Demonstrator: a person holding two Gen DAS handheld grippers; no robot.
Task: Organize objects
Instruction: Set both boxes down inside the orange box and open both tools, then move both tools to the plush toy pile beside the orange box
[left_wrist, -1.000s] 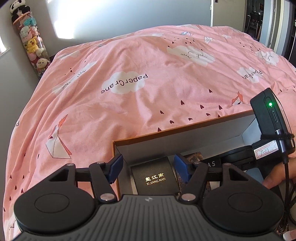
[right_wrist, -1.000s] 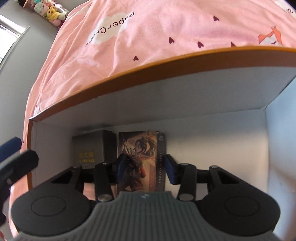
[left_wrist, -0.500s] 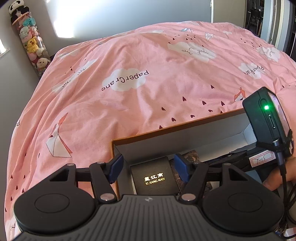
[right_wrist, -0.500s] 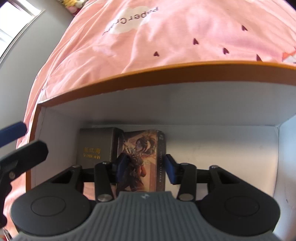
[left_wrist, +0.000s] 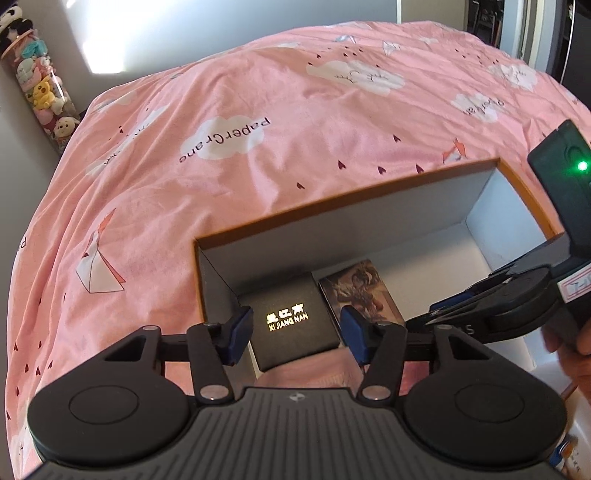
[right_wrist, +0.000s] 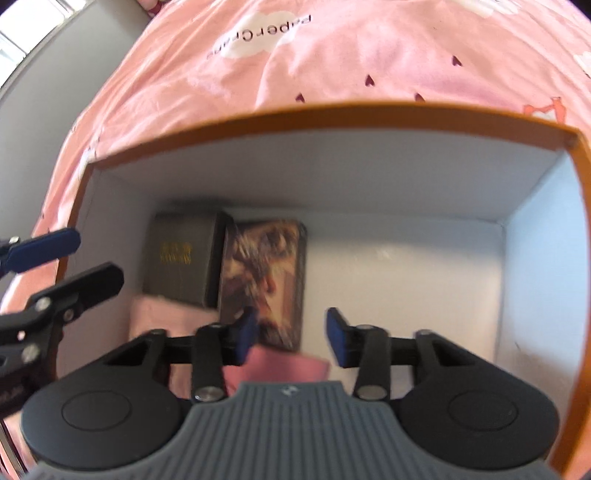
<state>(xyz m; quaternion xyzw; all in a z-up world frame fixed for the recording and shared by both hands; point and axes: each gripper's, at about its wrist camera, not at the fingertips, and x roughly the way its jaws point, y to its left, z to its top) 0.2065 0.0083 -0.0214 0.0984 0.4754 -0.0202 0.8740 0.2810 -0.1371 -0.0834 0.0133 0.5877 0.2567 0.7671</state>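
Black XI JIANG NAN box (left_wrist: 295, 325) sits between the left gripper (left_wrist: 295, 332) jaws, which have just been closing, pads not touching. Rigid, light, smooth: grip its side faces. Right gripper (right_wrist: 290, 334) has also been narrowing, empty, illustrated card box (right_wrist: 264, 284) just ahead.

Pink bedspread (left_wrist: 258, 155), grey wall (left_wrist: 184, 33)

I see a pink duvet (left_wrist: 258, 155) printed with white clouds, dark little hearts and white-and-orange paper cranes. The storage box (left_wrist: 351, 192) has an orange rim and white inner walls. Inside, I make out a black box (left_wrist: 291, 325) with gold lettering and a brown illustrated card pack (left_wrist: 360, 291). My gripper pads (left_wrist: 242, 330) are dark blue.
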